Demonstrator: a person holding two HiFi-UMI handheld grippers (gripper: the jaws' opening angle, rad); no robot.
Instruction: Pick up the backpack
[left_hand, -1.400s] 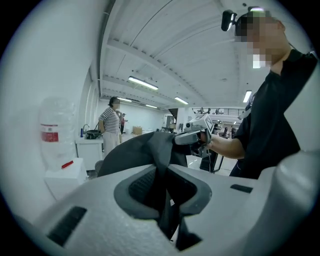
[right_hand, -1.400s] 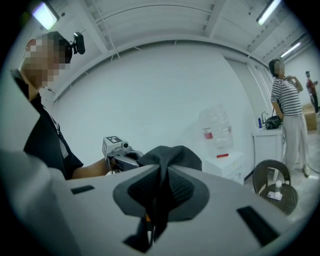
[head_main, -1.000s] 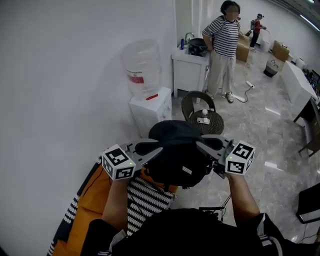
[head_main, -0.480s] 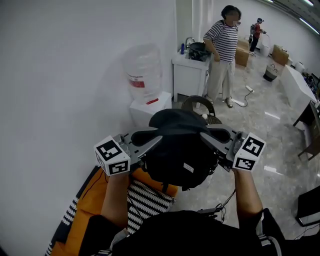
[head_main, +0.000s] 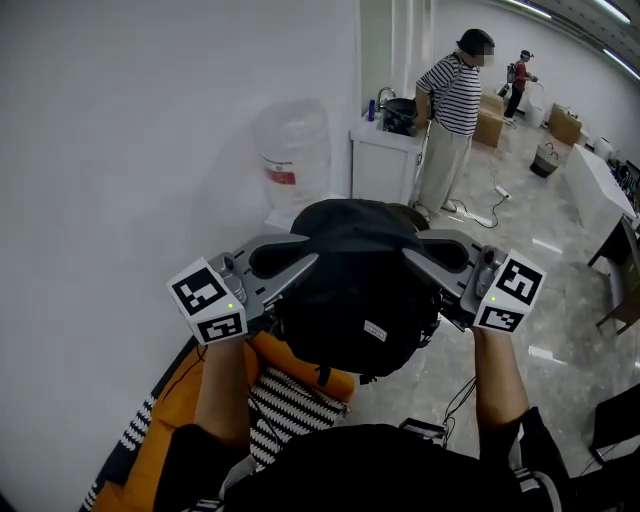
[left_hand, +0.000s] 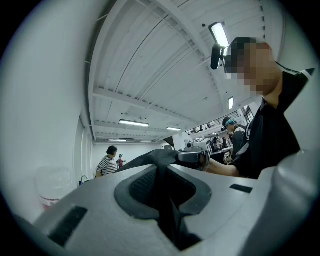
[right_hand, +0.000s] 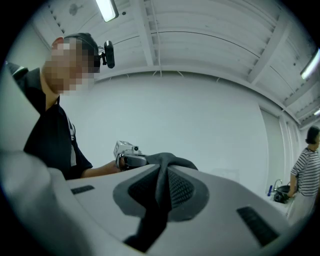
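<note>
1. The black backpack (head_main: 355, 290) hangs in mid-air, long axis upright
2. The left gripper (head_main: 308, 264) and the right gripper (head_main: 410, 258) each pinch its fabric, jaws nearly closed
3. All three sit higher than a second ago

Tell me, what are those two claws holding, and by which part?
The black backpack: left claw and right claw each pinch a band of fabric at its top.

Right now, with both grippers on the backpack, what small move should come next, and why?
Probably lift both a little, evenly: the left gripper and right gripper each pinch fabric of the backpack, and it hangs over the orange cushion.
</note>
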